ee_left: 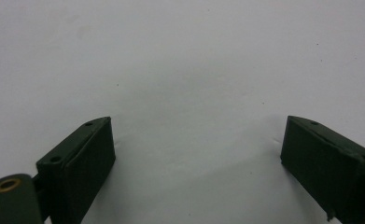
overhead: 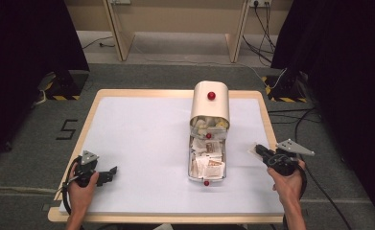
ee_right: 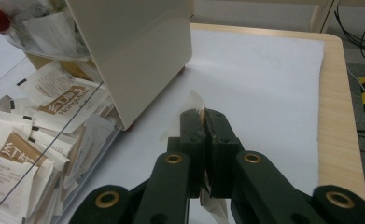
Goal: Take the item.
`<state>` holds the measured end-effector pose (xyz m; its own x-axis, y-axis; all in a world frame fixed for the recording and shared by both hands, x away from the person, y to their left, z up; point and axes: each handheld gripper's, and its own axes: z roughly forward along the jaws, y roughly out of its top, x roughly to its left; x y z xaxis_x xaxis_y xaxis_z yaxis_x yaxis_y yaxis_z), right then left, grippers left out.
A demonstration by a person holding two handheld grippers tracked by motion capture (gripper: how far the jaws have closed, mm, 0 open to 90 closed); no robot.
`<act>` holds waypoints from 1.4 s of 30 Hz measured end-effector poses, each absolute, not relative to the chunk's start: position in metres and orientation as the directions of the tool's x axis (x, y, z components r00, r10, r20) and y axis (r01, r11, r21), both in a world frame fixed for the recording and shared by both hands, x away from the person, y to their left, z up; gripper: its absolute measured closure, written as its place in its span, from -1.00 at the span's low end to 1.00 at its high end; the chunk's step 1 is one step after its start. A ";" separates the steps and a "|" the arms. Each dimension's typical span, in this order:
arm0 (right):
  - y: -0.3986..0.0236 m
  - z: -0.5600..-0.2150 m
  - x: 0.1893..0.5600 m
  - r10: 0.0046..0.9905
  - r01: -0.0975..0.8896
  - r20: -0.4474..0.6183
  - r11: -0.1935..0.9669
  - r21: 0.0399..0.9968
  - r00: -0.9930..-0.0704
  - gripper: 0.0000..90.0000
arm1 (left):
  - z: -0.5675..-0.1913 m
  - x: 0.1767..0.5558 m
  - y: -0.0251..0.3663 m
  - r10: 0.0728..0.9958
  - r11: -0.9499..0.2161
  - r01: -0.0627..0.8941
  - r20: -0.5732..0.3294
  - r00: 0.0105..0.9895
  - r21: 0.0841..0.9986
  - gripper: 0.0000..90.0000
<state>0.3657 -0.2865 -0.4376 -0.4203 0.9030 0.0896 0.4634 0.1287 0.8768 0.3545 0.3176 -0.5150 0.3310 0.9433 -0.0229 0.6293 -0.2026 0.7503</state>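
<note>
One sachet [ee_right: 195,103] pinched edge-on, right hand-held gripper [ee_right: 202,114], pointing forward.

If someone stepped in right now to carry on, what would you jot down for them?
Right gripper: shut on a sachet, held to the right of the box, above the table.
Left gripper: open, holding nothing, low over the white mat at the near left.
The cream box stands mid-table with its clear drawer pulled out, full of sachets; a second compartment above holds more items.
Done: one sachet is out of the drawer.
Left: probably set that sachet down; where it should go is not evident.
</note>
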 end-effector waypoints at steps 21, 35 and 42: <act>-0.286 -0.452 0.371 0.906 0.499 0.095 0.138 0.855 -0.413 0.94 | -0.515 0.354 0.318 0.943 -0.202 0.629 -0.023 0.331 0.750 -0.80; -0.282 -0.461 0.376 0.905 0.522 0.098 0.147 0.840 -0.414 0.93 | -0.515 0.354 0.318 0.943 -0.202 0.629 -0.023 0.331 0.750 -0.80; -0.283 -0.467 0.379 0.906 0.542 0.107 0.147 0.828 -0.409 0.93 | -0.515 0.354 0.318 0.943 -0.202 0.629 -0.023 0.331 0.750 -0.80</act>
